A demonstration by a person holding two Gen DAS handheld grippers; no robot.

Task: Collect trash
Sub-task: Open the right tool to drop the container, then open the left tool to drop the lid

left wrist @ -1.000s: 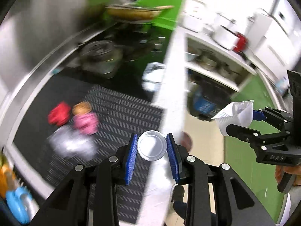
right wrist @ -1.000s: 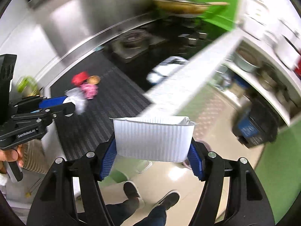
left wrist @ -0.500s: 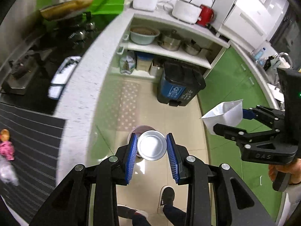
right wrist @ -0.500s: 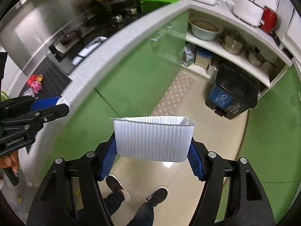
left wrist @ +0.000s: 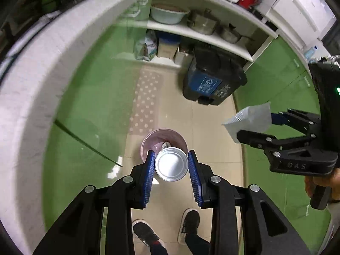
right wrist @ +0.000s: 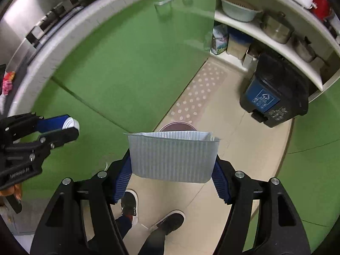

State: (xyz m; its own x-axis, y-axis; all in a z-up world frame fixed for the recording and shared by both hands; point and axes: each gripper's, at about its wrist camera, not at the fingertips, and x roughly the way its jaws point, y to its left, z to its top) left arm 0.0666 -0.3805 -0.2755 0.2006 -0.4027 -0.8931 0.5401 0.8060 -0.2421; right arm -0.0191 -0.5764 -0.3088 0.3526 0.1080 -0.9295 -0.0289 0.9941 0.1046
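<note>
Kitchen floor w/ green cabinets had replaced the stovetop below us. Our left gripper [left wrist: 171, 165] was clamped on a can [left wrist: 171, 164], right gripper [right wrist: 172, 165] on a plastic tray [right wrist: 172, 156]; small bin [left wrist: 164, 138] now directly beneath, so dropping looked imminent.

Both views were evenly and brightly lit from overhead, with soft glare patches on the glossy floor [left wrist: 174, 114] and a sheen on the green cabinet doors [right wrist: 131, 63]. Fisheye distortion bowed the tabletop [left wrist: 42, 68] into an arc and darkened the corners. Its edge was smeared by motion blur, while the can [left wrist: 171, 164] looked sharp.
</note>
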